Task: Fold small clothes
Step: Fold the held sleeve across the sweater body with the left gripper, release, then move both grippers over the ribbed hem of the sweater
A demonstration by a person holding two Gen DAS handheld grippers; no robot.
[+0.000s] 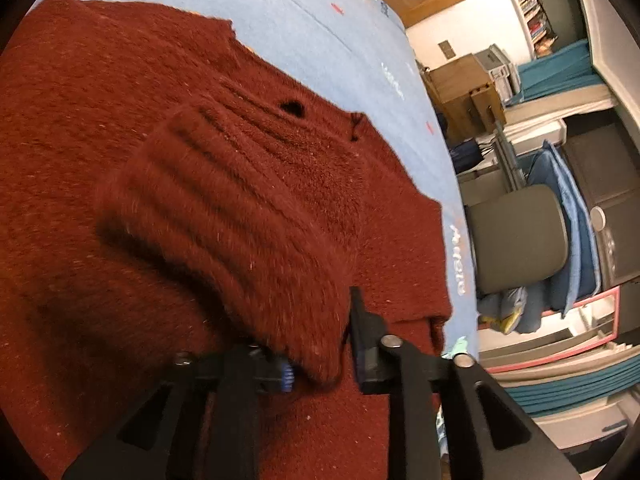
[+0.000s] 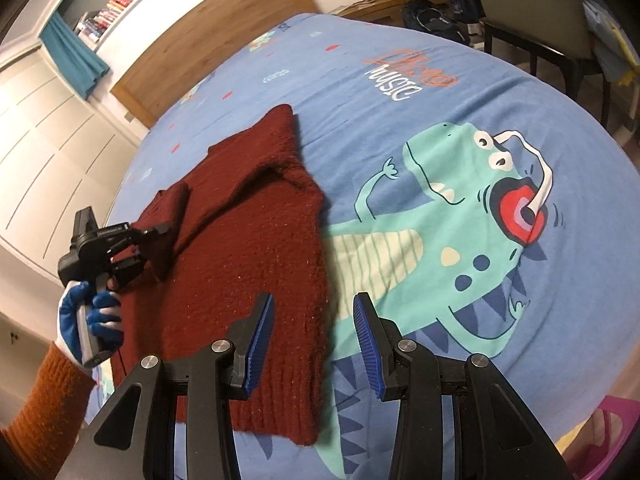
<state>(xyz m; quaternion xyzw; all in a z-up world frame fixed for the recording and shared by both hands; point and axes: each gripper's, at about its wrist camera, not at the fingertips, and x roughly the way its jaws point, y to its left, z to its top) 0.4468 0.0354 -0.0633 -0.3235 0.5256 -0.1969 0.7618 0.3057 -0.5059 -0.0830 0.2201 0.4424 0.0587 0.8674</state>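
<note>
Left wrist view: The dark red knitted sweater point(image 1: 120, 140) lies flat on the blue bedspread point(image 1: 312, 28) and fills most of the frame. One ribbed sleeve cuff point(image 1: 224, 216) is folded over the body of the garment and runs down to the left gripper point(image 1: 320, 356). The end of the cuff sits between the two black fingers. The right-hand finger stands clear of the knit with a visible gap, and the blue ribbed pad on the other finger shows beside the cuff edge. The jaws are parted, so the cuff is released rather than pinched. A grey chair point(image 1: 516, 236) and shelving stand beyond the bed edge.

Right wrist view: The sweater point(image 2: 248, 264) lies on the left part of the bedspread point(image 2: 400, 40), beside a printed green dinosaur point(image 2: 452, 224). Its far sleeve is folded inward across the body. The right gripper point(image 2: 314, 340) hovers over the near hem edge of the sweater with its jaws spread; nothing is between the blue pads point(image 2: 260, 344). At left, a hand in a blue-and-white glove point(image 2: 90, 320) with an orange sleeve point(image 2: 44, 396) holds the left gripper point(image 2: 154, 246) at the sweater's near sleeve.
</note>
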